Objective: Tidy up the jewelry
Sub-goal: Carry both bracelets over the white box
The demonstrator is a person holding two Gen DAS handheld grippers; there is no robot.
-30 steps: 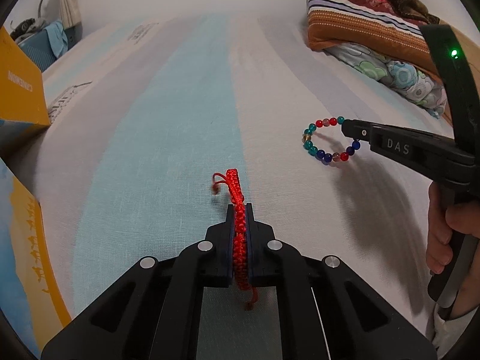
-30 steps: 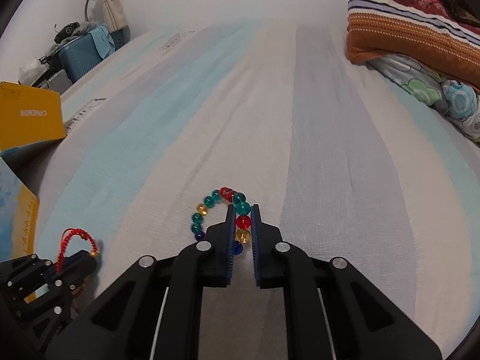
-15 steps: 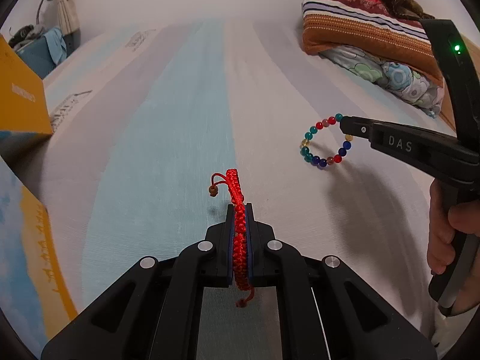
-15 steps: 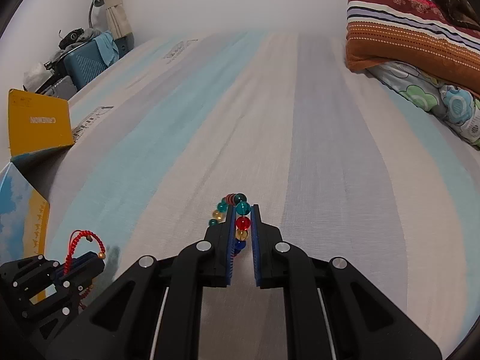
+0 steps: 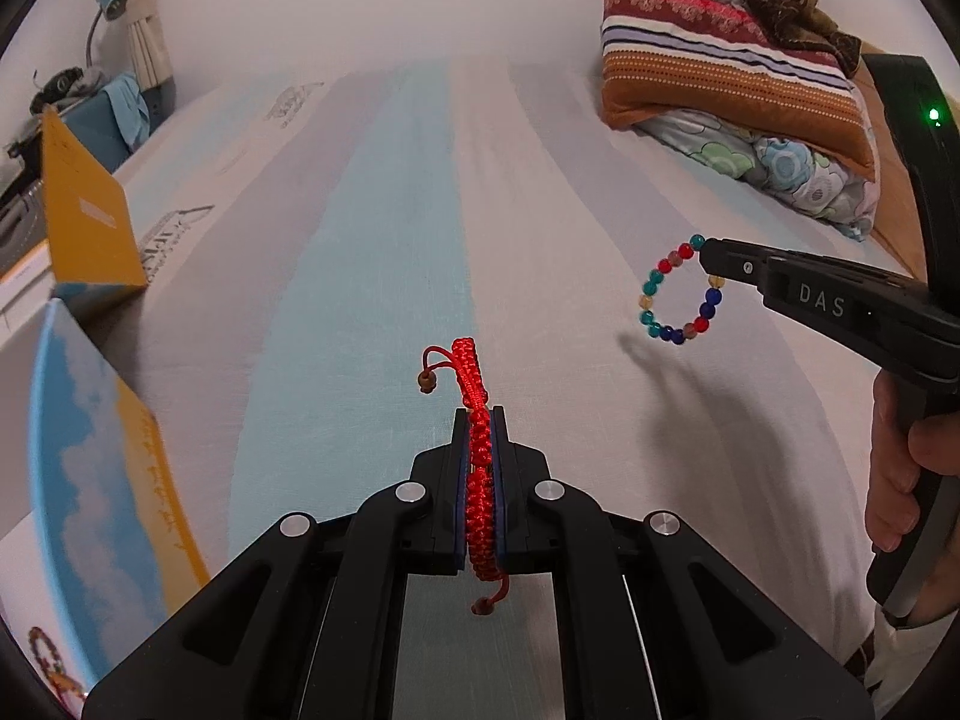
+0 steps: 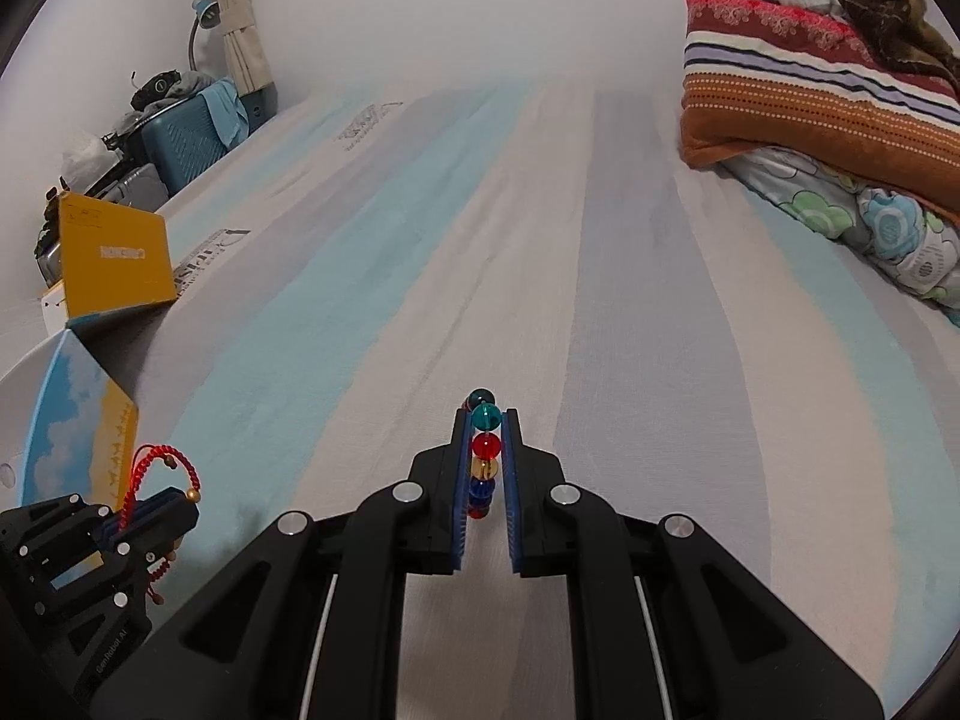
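My left gripper point(image 5: 480, 414) is shut on a red braided cord bracelet point(image 5: 471, 372) and holds it above the striped bedsheet; the bracelet also shows in the right wrist view point(image 6: 156, 468). My right gripper point(image 6: 486, 417) is shut on a bracelet of coloured beads point(image 6: 485, 447), lifted off the sheet. In the left wrist view the bead bracelet point(image 5: 678, 291) hangs as a ring from the right gripper point(image 5: 711, 255), to the right of the red one.
An open box with a blue-and-yellow flap point(image 5: 90, 480) and an orange lid point(image 5: 84, 216) stands at the left edge of the bed; another beaded piece point(image 5: 51, 657) lies inside. Pillows and a folded quilt point(image 5: 738, 90) lie at the far right.
Both grippers have risen from the sheet with their bracelets. The bead bracelet has swung from lying flat to hanging edge-on in the right gripper.
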